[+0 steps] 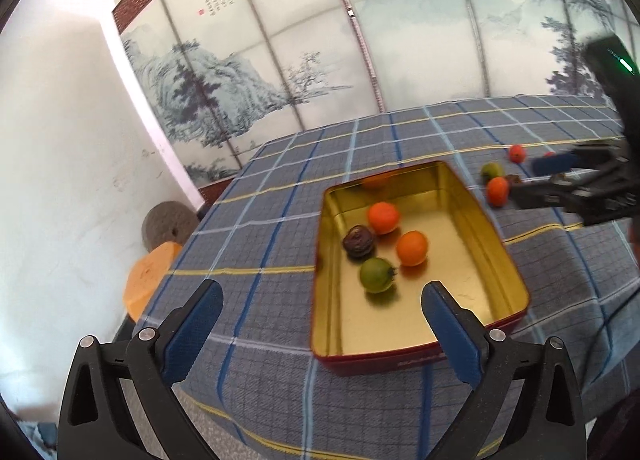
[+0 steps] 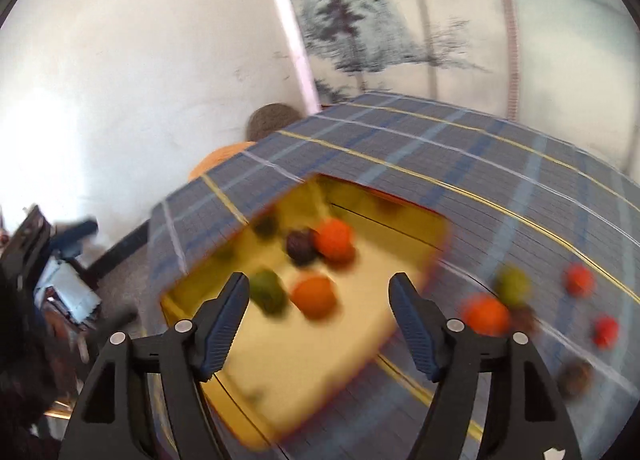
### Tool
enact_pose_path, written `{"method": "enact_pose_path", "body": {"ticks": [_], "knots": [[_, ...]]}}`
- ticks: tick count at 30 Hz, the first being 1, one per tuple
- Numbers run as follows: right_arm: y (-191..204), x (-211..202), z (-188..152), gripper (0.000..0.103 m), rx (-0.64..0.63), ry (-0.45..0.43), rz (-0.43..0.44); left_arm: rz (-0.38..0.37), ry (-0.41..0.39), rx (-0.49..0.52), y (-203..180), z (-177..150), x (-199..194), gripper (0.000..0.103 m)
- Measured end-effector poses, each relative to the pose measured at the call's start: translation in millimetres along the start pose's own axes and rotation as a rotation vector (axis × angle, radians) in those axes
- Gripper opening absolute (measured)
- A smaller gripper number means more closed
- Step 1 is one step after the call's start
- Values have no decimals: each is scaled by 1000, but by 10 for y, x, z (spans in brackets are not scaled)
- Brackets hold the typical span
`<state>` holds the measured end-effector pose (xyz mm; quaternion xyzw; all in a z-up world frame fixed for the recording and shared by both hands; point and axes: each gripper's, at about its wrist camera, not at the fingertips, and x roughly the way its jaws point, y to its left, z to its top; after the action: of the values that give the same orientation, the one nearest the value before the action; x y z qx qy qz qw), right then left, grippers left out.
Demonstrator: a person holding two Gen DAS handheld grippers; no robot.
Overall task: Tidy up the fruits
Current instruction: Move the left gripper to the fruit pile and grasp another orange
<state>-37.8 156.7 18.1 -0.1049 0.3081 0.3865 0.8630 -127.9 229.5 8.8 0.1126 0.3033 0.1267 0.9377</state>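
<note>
Gold tin on checked cloth: four fruits inside — two orange, one green, one dark.
Outside, right of tin: about six loose fruits, orange, red, green, dark.
Left gripper: jaws wide apart, empty, over tin.
Right gripper: jaws apart, empty.
Judged under halfway.

- Your right gripper hangs empty, jaws apart, over the gold tin.
- 4 blurred fruits lie inside; others lie scattered on the checked surface.
</note>
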Motion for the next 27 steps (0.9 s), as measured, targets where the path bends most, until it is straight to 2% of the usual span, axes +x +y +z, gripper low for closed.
{"method": "enact_pose_path", "body": {"ticks": [3, 7, 12, 17, 18, 21, 23, 27], "knots": [[-430, -367, -340, 72, 56, 10, -125, -43, -11, 33, -156, 107, -26, 99], [-1156, -848, -802, 73, 190, 28, -321, -153, -10, 55, -405, 311, -40, 99], [-1785, -1254, -1212, 74, 328, 18, -434, -270, -9, 127, -735, 641, 55, 99], [-2098, -1416, -1470, 77, 444, -37, -403, -377, 10, 270, -1145, 907, 278, 99], [-2131, -1421, -1506, 77, 459, -44, -392, -420, 16, 319, -1247, 955, 350, 99], [-2129, -1444, -1498, 78, 446, -61, -371, -504, 52, 437, -1491, 1020, 563, 99], [-2121, -1457, -1499, 81, 436, -76, -357, -527, 92, 503, -1644, 1054, 729, 99], [-2081, -1463, -1515, 81, 423, -96, -328, -552, 166, 536, -1778, 1157, 1039, 99]]}}
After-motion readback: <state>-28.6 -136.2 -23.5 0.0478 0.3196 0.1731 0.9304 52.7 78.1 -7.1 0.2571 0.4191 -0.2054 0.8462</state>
